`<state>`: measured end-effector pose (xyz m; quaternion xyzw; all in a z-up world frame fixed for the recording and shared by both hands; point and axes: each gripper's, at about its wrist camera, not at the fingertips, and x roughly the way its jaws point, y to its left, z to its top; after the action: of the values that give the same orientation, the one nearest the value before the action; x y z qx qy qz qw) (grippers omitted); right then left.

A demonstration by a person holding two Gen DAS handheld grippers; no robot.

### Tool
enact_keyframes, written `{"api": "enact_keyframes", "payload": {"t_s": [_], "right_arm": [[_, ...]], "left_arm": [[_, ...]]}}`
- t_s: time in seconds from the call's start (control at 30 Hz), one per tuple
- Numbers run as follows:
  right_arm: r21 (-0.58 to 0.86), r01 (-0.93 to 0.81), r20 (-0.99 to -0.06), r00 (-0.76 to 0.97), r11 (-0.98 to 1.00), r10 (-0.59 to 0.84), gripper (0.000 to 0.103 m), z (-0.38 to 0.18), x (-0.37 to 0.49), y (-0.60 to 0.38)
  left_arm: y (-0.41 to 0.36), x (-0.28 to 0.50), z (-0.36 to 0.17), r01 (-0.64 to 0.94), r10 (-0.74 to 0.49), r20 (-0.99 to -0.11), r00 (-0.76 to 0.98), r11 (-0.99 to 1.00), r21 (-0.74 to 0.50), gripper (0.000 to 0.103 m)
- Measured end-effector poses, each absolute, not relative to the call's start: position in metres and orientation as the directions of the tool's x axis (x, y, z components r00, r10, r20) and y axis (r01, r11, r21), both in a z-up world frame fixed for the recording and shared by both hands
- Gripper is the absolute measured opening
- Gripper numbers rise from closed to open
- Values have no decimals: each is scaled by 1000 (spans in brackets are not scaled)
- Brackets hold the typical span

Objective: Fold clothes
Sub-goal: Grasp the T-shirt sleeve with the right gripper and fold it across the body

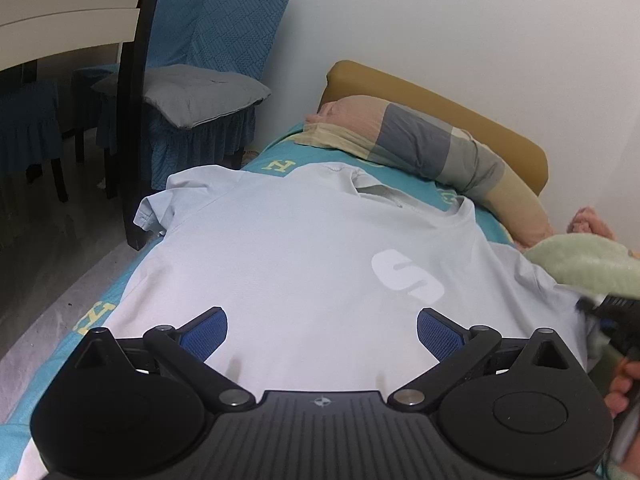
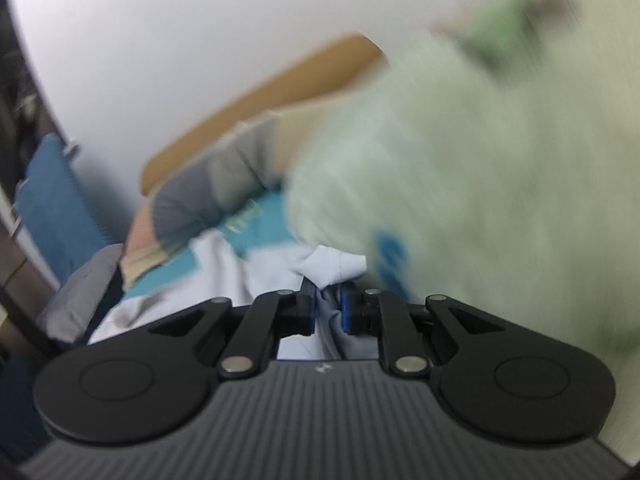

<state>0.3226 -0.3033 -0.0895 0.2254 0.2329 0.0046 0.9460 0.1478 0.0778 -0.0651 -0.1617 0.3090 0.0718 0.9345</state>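
The left hand-held gripper [image 1: 322,332] hovers low over the bottom part of one pale blue t-shirt [image 1: 304,264], its two blue-padded fingers [image 1: 206,334] spread wide apart with nothing between them. Whether they touch the cloth cannot be told.

The right hand-held gripper [image 2: 326,308] has its two fingers drawn nearly together and pinches a bunched fold of the same t-shirt [image 2: 332,266], which bulges out just past the fingertips. In the left wrist view this gripper [image 1: 612,312] shows as a dark blurred shape at the shirt's right edge, with part of the person's hand [image 1: 624,388] behind it.

The t-shirt lies spread front up on the bed [image 1: 280,166], which has a teal sheet with yellow letters. It covers most of the bed's width; one sleeve [image 1: 154,208] reaches the bed's left edge, the collar [image 1: 376,190] points toward the head end, and one white "S" mark [image 1: 408,276] sits on the chest.

At the bed's right edge a pale green fluffy cloth [image 1: 588,260] overlaps the shirt; the right wrist view of it is heavily blurred.

Farther off, one long patchwork pillow [image 1: 420,144] lies across the head end against a tan headboard [image 1: 440,96]. Left of the bed stands one chair [image 1: 224,20] with a blue cover and one grey cushion [image 1: 200,92]; beyond it is a table [image 1: 68,28].
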Motion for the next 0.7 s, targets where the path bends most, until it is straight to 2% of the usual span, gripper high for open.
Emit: {"api": "enact_keyframes", "payload": {"t_s": [0.2,0.3,0.4,0.5,0.63,0.7], "right_arm": [[228,-50,-388,911,972,138,14,-10,323,-237],[5,-190,-381,907,982,177,14,11,321,-172],[-175,-335,-423,875,926,236,14,1,327,-91],[-204,-411,-495,826,888,269,14,-30,346,-23],[-106,-420,-545,782,901,301,17,-58,359,-5],[-57,-422,-568,759,905,318,29,-73,366,4]], "left_arm": [[92,136,-45,-258,44,-568,822,918,-302,102],[108,130,-38,-294,69,-559,826,900,-322,102],[125,128,-38,-348,115,-577,808,885,-310,102],[146,128,-44,-396,129,-599,790,853,-339,102],[166,131,-54,-429,135,-629,766,836,-343,102],[169,135,-59,-422,122,-639,759,840,-341,102]]}}
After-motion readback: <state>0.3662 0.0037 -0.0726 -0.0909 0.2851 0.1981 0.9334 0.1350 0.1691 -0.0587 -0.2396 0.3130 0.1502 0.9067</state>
